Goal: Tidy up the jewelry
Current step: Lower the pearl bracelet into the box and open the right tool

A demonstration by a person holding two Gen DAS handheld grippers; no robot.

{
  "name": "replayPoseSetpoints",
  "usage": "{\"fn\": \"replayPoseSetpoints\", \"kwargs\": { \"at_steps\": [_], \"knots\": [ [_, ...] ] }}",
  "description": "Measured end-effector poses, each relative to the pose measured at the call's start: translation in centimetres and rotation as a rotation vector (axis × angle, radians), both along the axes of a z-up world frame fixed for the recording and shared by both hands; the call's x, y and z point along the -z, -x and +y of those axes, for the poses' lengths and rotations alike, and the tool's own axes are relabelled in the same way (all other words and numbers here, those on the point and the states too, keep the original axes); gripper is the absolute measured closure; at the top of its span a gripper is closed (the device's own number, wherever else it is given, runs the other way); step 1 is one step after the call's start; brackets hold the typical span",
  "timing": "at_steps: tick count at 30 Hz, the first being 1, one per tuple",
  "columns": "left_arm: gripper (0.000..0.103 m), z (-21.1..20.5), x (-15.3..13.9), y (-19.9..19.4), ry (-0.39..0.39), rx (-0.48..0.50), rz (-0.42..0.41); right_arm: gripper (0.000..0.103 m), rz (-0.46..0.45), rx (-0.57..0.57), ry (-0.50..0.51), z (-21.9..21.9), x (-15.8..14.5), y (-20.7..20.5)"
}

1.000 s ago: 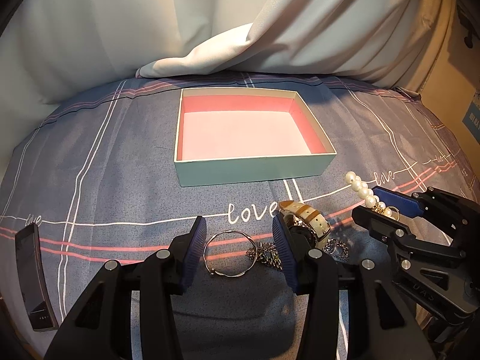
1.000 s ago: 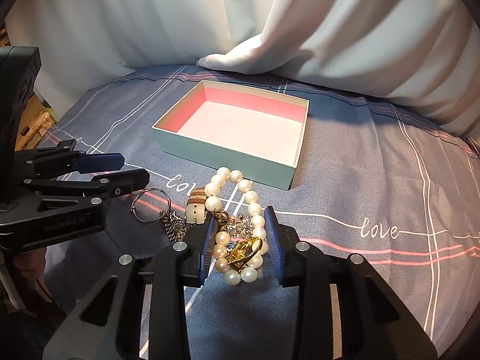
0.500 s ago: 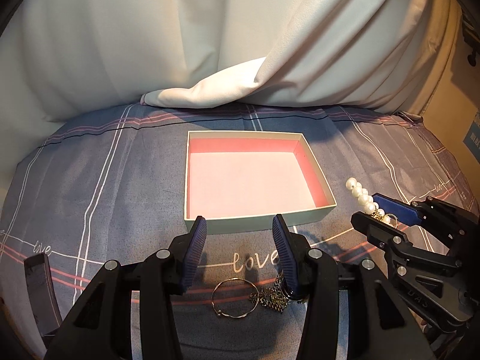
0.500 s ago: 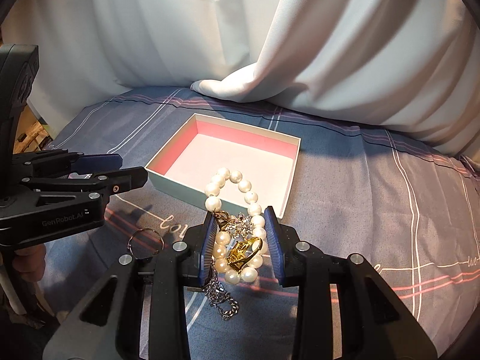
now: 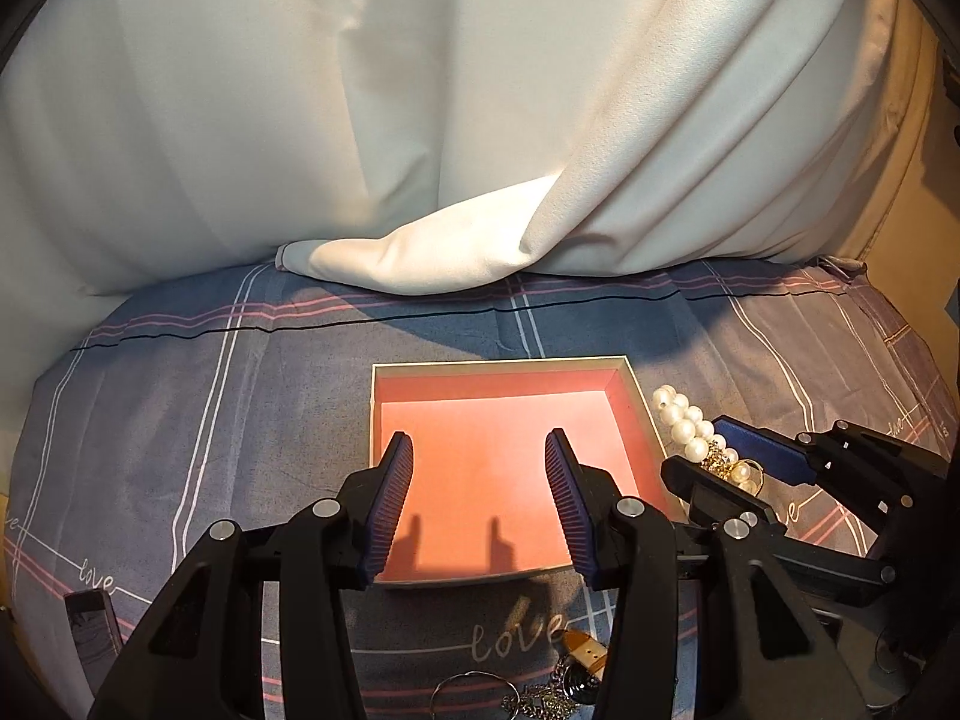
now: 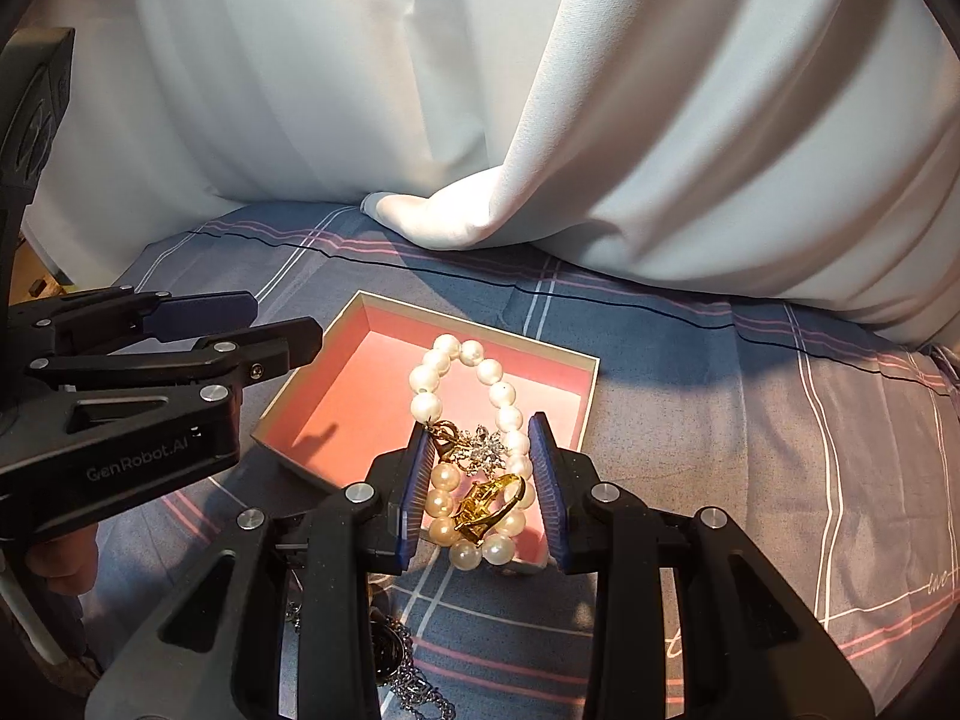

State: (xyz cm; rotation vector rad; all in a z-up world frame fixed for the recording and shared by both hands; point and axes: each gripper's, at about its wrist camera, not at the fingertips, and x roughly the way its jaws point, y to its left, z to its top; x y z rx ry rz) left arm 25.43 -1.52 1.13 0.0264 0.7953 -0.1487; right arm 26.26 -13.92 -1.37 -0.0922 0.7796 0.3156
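Note:
The open box (image 5: 498, 365) has a pink inside and lies on the plaid bedsheet. My left gripper (image 5: 480, 498) hangs open over its pink floor with nothing between the fingers. My right gripper (image 6: 483, 492) is shut on a white pearl bracelet (image 6: 480, 360), with a gold ring (image 6: 489, 501) and a snowflake charm (image 6: 483, 450) caught in the loop. It holds them above the near right part of the box (image 6: 480, 327). In the left wrist view the right gripper (image 5: 699, 447) and the pearls (image 5: 678, 420) sit beside the box's right wall.
A tan-strapped watch (image 5: 585, 654), a thin metal hoop (image 5: 474, 684) and a silver chain (image 6: 414, 684) lie on the sheet in front of the box. A dark flat object (image 5: 90, 618) lies at the left. White curtain folds (image 5: 450, 264) rest on the bed behind the box.
Both grippers moved forward and up, from over the jewelry pile to over the box. The right one carried the pearl bracelet along. The hoop, chain and watch stayed on the sheet.

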Motion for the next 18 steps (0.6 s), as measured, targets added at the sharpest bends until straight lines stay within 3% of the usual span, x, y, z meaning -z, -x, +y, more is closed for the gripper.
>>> {"fn": "replayPoseSetpoints", "kwargs": {
  "at_steps": [5, 11, 18],
  "knots": [
    [0.058, 0.4, 1.7, -1.7, 0.002, -0.029, 0.047, 0.07, 0.066, -0.002, 0.015, 0.3, 1.9, -1.9],
    [0.058, 1.2, 4.9, -4.7, 0.001, -0.071, 0.161, 0.07, 0.154, 0.0, 0.043, 0.7, 4.7, -4.2],
    [0.058, 1.1, 6.0, -5.0, -0.016, -0.064, 0.178, 0.07, 0.167, 0.001, 0.039, 0.5, 5.2, -4.5]
  ]
}}
